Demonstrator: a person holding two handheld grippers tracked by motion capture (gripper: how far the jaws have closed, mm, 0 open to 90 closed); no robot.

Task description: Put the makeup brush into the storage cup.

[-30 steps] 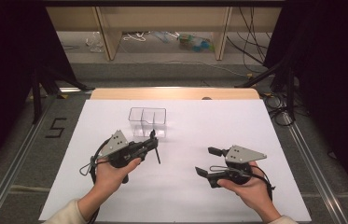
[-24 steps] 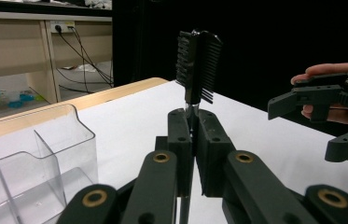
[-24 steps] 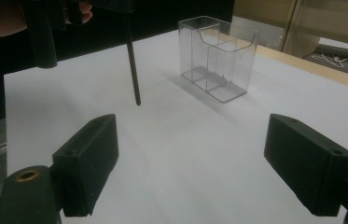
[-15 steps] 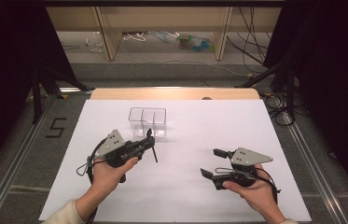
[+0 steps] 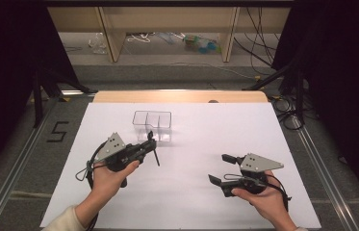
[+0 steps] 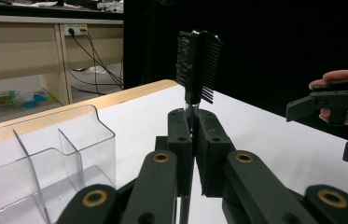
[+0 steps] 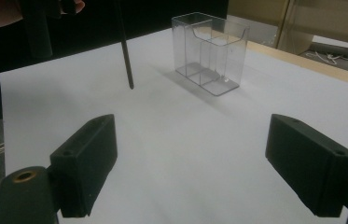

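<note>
In the left gripper view we noted the comb's (image 6: 197,65) handle vanished between the closed jaws, and the clear organizer (image 6: 45,172) was cut off by the left and bottom edges. In the right gripper view the comb's upper part ran off the top edge. Items on the far shelf (image 5: 198,43) were too small to identify.

Probably lab: black curtains (image 5: 340,72), cables (image 5: 259,33)
</note>
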